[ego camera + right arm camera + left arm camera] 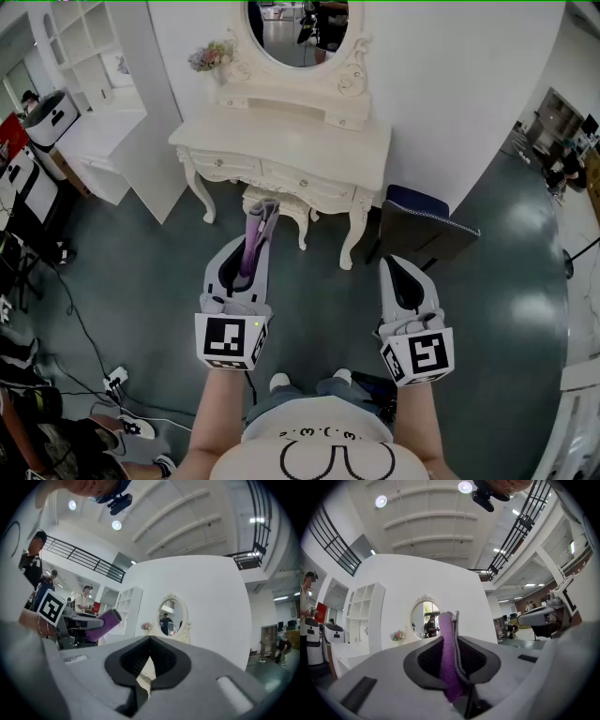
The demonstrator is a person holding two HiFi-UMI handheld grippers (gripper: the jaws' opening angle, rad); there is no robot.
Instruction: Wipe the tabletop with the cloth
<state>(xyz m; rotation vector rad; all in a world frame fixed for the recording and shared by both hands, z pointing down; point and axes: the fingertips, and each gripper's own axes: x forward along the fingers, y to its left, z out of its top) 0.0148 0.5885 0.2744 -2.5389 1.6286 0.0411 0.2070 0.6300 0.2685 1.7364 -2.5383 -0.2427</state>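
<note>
Purple and fuzzy, the cloth [260,217] is clamped in my left gripper [247,251]. It is folded into a narrow strip with a paler grey edge along one side. Its long axis runs the same way as the jaws, and a short length pokes out past their tips. In the left gripper view it fills the gap from the throat to the tips, so I judge the grip firm enough for rubbing.

Straight ahead of that strip is the cream dressing table [281,141], well apart from me. A small stool [284,201] is tucked under its front edge. The tabletop looks bare apart from a posy [211,56] at the back left corner beside the mirror [298,33]. The wipe depends on this line: the cloth already points at the top, so the left gripper would have to carry it forward and lay it down flat on its side.

My right gripper [403,267] is level with the left, with its jaws pressed together on nothing. It is no closer to the table.
</note>
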